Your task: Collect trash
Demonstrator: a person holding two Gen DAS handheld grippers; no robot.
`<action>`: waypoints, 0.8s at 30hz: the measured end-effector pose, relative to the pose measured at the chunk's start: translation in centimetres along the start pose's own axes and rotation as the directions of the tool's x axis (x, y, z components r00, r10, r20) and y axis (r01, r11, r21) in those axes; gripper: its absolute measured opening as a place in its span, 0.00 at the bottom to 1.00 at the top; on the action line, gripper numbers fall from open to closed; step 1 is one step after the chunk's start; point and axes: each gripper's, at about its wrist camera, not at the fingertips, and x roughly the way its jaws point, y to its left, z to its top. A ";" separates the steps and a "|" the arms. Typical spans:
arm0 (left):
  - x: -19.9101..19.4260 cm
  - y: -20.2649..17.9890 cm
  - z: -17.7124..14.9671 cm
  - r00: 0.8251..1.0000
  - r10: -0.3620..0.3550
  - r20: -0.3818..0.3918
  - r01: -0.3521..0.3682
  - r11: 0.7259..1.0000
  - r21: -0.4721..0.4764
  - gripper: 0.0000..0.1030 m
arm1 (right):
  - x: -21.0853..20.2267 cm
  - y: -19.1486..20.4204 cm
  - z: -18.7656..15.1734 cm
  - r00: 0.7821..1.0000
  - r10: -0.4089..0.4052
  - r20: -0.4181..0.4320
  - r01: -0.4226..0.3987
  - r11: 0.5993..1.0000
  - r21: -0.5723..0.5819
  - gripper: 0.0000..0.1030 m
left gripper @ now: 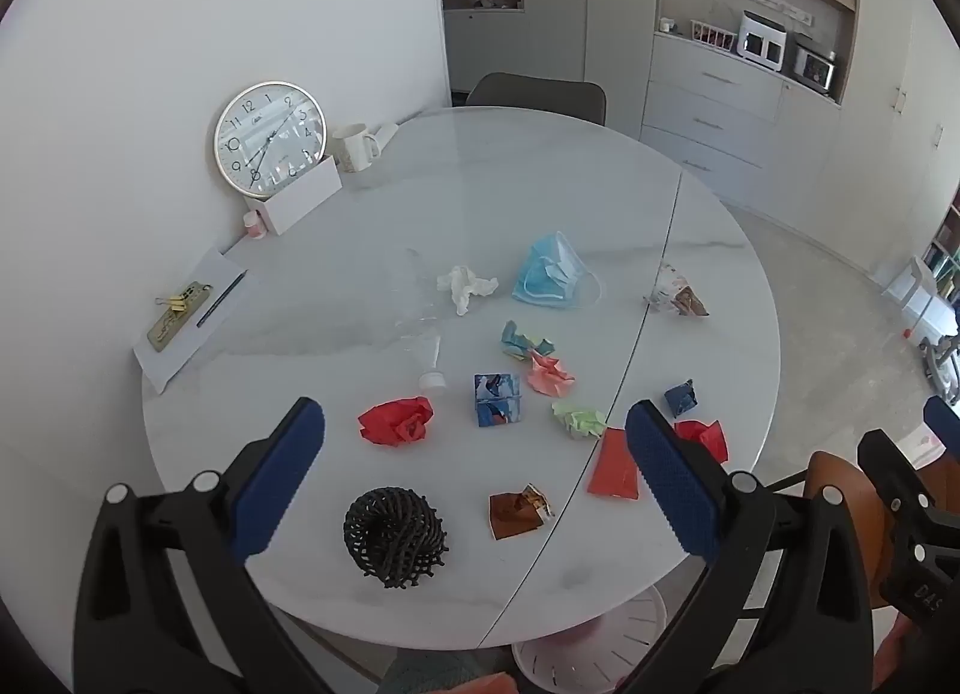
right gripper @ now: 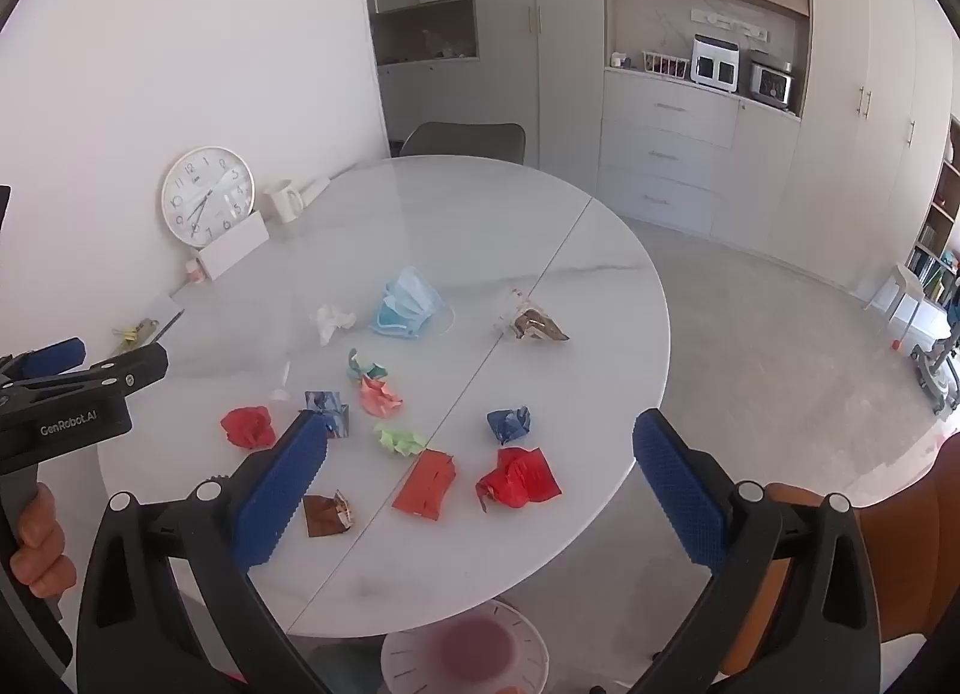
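Note:
Several pieces of trash lie on a round white marble table (left gripper: 510, 178): a blue face mask (left gripper: 549, 273), a white tissue (left gripper: 465, 286), a crumpled red paper (left gripper: 396, 419), a flat red wrapper (right gripper: 425, 481), a red crumpled bag (right gripper: 521, 477), a brown wrapper (left gripper: 519, 508), a blue wad (right gripper: 509, 423), and green (left gripper: 579, 419) and pink (left gripper: 550, 375) paper wads. My left gripper (left gripper: 474, 454) is open and empty above the near table edge. My right gripper (right gripper: 480, 466) is open and empty above the red wrapper area.
A black lattice ball (left gripper: 393, 535) sits near the left gripper. A clock (left gripper: 270, 139), white box (left gripper: 300, 202), mug (left gripper: 355, 147) and a paper with clips (left gripper: 192, 313) stand at the table's left. A white slotted bin (right gripper: 465, 649) sits under the table's near edge. An orange chair (right gripper: 888, 562) is at right.

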 end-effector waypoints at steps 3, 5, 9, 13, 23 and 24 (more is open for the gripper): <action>0.0 0.0 0.0 1.000 0.002 -0.001 -0.002 1.000 0.000 0.94 | -0.1 0.0 0.0 1.000 -0.001 0.001 0.001 1.000 -0.002 0.98; 0.0 0.0 0.1 1.000 0.004 -0.002 -0.004 1.000 -0.004 0.94 | -0.2 0.0 0.0 1.000 -0.001 0.002 0.002 1.000 -0.006 0.98; -0.3 -0.3 0.3 1.000 -0.006 0.000 0.006 1.000 -0.001 0.94 | -0.2 0.2 -0.5 1.000 -0.001 -0.005 0.001 1.000 -0.007 0.98; 0.0 -0.6 -0.2 1.000 -0.003 0.006 0.003 1.000 -0.001 0.94 | 0.1 0.2 -0.9 1.000 -0.001 -0.005 0.001 1.000 -0.008 0.98; -0.2 -0.2 -0.6 1.000 -0.011 -0.001 0.011 1.000 0.003 0.94 | -0.1 0.0 -0.5 1.000 0.000 -0.008 0.000 1.000 -0.009 0.98; -0.2 -0.2 -0.6 1.000 -0.012 -0.003 0.012 1.000 0.003 0.94 | -0.1 0.0 -0.5 1.000 0.000 -0.008 0.000 1.000 -0.009 0.98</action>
